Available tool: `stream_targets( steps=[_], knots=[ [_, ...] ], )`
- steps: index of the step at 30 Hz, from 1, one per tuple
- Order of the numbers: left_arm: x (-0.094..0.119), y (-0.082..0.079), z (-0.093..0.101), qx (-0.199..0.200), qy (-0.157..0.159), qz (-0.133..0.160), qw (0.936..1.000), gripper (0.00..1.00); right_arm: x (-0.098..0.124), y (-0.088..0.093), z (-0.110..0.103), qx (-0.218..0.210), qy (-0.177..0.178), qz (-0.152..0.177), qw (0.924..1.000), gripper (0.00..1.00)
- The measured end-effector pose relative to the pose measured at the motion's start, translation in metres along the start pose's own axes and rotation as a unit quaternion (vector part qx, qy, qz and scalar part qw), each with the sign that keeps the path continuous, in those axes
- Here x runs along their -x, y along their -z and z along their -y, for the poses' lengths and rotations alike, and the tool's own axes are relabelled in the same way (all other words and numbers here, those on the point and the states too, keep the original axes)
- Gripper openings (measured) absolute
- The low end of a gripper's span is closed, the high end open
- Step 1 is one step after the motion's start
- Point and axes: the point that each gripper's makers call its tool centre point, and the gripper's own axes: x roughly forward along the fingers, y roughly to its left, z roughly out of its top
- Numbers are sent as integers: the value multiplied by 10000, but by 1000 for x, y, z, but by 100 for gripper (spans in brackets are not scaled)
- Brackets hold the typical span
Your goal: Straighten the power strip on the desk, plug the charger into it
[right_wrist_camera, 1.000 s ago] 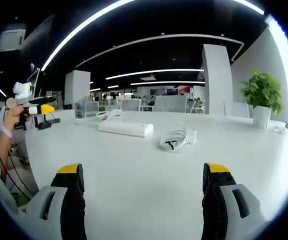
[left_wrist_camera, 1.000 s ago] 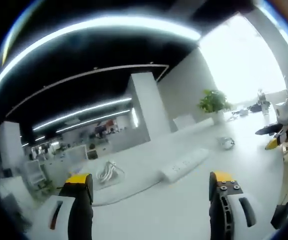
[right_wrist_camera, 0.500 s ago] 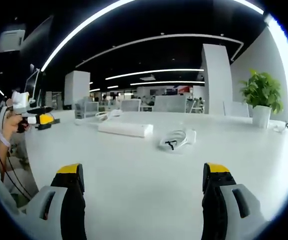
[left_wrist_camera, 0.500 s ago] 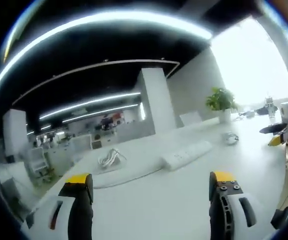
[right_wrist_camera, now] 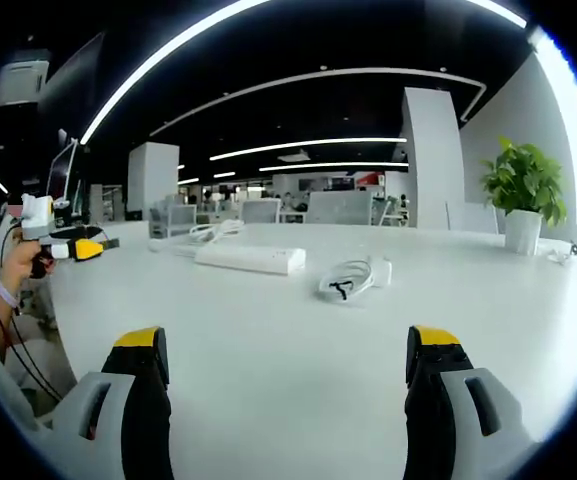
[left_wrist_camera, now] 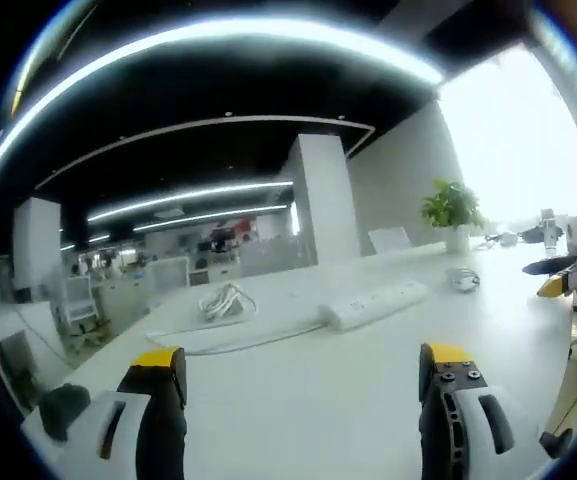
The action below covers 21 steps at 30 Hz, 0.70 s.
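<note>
Right gripper view: the power strip (right_wrist_camera: 249, 259) lies askew mid-surface, the charger (right_wrist_camera: 353, 277) coiled beside it — both well off. Both hand-held grippers (right_wrist_camera: 278, 375) (left_wrist_camera: 303, 385) are released, empty. Probably best to square the strip by its ends first.

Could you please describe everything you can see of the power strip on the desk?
The power strip is a long, flat, white bar, plastic by its look, lying flat on the white desk. In the left gripper view its top shows a row of sockets, all apparently empty. A white cable runs from one end towards a loose white coil. It lies askew across the desk, and neither gripper touches it. The bundled charger lies apart from it.
</note>
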Motion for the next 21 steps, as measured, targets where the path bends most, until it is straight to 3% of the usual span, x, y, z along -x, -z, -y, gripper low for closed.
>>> stream_targets(
  steps=[21],
  knots=[
    [6,17,1,215,-68,-143,9996,99,1,-2,4,6,80,11,10000,99]
  ],
)
